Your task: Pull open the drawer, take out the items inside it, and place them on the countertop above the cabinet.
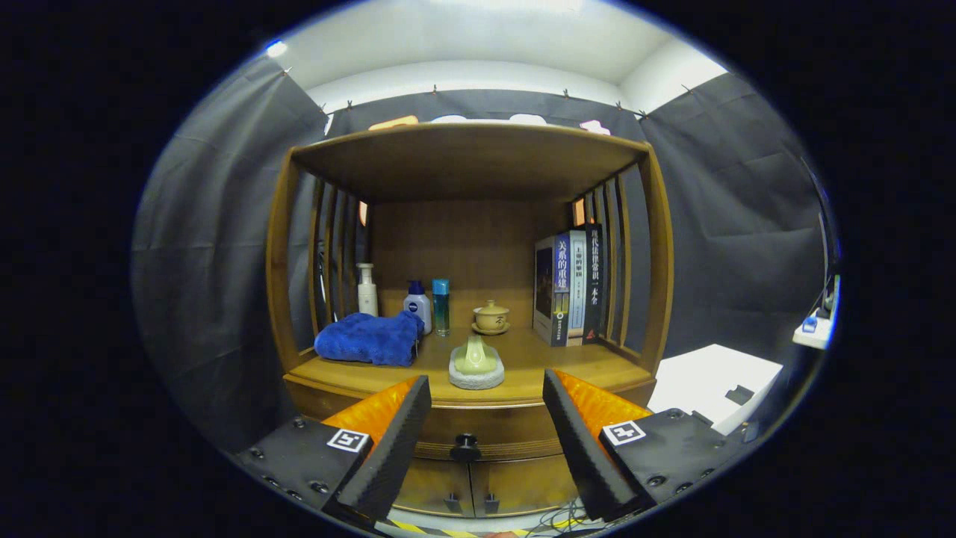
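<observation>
We see first the wooden cabinet, which stands against the dark cloth wall, with an open shelf space above its countertop. Under the countertop is the drawer, closed, with a dark round knob on its front, and below it two small doors. On the countertop, at the right side, a row of books stands upright. At the left lies a blue towel, crumpled, and behind it stand a white pump bottle, a white bottle with blue cap and a slim teal bottle. Near the front edge a pale green object rests on a round grey pad; we cannot tell well what it is. Behind it sits a small lidded cup on a saucer. The gripper is spread wide and grips nothing; the knob shows between its fingers, just ahead of them.
</observation>
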{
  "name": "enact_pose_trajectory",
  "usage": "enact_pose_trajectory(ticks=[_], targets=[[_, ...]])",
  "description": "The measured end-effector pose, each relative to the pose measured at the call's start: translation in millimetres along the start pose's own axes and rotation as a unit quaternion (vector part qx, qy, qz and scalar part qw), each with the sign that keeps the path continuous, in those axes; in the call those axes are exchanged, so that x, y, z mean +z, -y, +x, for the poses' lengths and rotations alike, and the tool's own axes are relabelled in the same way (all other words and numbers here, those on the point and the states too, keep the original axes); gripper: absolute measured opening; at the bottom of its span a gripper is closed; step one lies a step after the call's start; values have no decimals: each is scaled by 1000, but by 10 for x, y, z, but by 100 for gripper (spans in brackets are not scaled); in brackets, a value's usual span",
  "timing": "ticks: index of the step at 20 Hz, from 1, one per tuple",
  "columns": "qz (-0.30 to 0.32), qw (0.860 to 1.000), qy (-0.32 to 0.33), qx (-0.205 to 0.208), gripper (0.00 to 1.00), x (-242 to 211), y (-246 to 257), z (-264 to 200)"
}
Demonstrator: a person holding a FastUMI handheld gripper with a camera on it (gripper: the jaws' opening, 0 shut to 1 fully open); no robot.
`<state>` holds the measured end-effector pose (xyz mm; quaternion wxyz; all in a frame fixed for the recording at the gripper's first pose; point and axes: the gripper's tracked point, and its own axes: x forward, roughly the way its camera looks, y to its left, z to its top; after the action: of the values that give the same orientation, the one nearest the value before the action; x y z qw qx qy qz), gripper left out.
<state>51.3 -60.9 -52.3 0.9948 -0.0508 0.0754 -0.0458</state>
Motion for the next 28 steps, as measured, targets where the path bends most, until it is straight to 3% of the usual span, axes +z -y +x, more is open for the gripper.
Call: enact_pose_trajectory(ticks=[4, 9, 14, 28], targets=[[-22, 1000, 20, 3, 99, 269, -90, -297], [11, 999, 19, 49, 100, 372, -250, -590], [17, 998, 41, 43, 100, 438, -161, -737], [25, 997, 45, 54, 100, 353, -299, -683]])
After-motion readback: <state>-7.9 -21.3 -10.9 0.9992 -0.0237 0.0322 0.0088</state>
